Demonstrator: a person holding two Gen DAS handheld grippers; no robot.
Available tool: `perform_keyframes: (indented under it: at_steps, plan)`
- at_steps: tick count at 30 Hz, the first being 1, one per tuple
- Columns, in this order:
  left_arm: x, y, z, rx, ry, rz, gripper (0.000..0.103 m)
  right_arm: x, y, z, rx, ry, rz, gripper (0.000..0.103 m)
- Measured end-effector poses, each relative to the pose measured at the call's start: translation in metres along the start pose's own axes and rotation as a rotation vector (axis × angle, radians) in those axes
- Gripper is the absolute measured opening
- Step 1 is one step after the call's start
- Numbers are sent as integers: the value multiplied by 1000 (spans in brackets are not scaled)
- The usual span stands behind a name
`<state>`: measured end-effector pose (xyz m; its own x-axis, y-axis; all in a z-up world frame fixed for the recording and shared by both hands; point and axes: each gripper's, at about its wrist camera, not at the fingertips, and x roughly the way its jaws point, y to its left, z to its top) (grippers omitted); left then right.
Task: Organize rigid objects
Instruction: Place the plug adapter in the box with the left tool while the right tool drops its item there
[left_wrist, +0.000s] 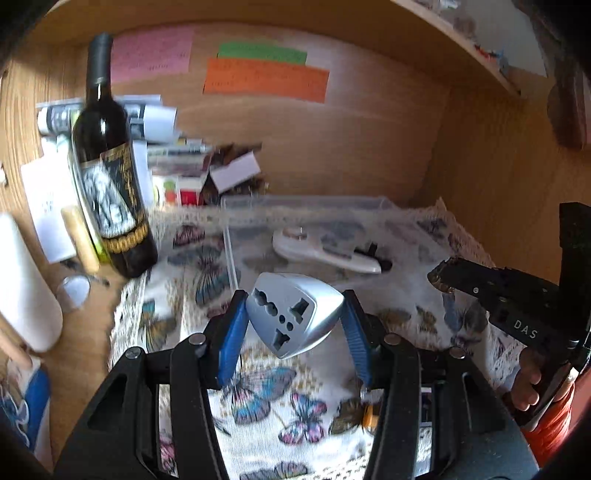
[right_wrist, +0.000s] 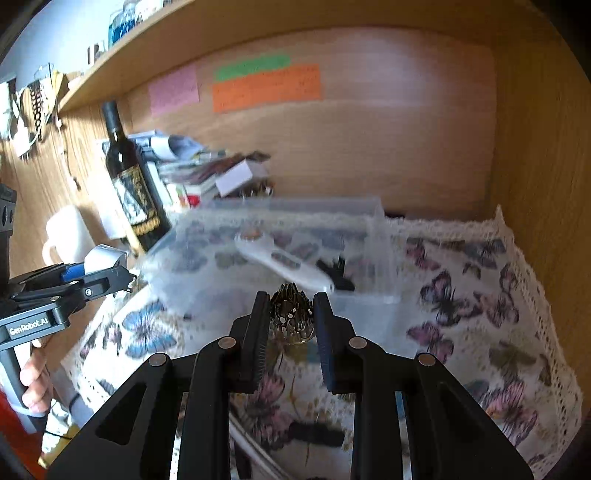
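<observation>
Two grippers each hold one thing above the butterfly cloth (left_wrist: 258, 413); the left gripper (left_wrist: 293, 314) is clamped on a silver plug adapter (left_wrist: 291, 314), whose socket face only the left wrist view shows; the right gripper (right_wrist: 291, 314) is closed on a dark metal ornament (right_wrist: 291, 314), whose pierced surface only the right wrist view shows; at 12 o'clock from each gripper stands a clear plastic box (right_wrist: 376, 299), with a white remote (right_wrist: 284, 264) inside.
</observation>
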<state>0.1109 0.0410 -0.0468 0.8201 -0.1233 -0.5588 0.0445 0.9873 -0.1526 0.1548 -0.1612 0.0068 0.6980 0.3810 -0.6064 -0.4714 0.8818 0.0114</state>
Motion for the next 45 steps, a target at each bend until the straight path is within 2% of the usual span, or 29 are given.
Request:
perform_keyframes:
  at_steps: [6, 10, 21, 27, 37, 45]
  plan:
    - [5, 0, 25, 10, -44, 16, 50, 0, 1, 25, -21, -58, -14, 22]
    - [17, 3, 35, 13, -39, 15, 50, 9, 0, 35, -34, -63, -25, 22]
    - [76, 11, 40, -24, 69, 18, 50, 64, -11, 39, -16, 64, -22, 22]
    - [97, 9, 36, -7, 109, 36, 50, 85, -14, 34, -15, 122, -28, 22]
    - [104, 6, 35, 18, 112, 56, 51, 97, -11, 30, -25, 144, -32, 23]
    - [89, 7, 39, 8, 90, 52, 56, 84, -8, 31, -29, 133, -21, 32]
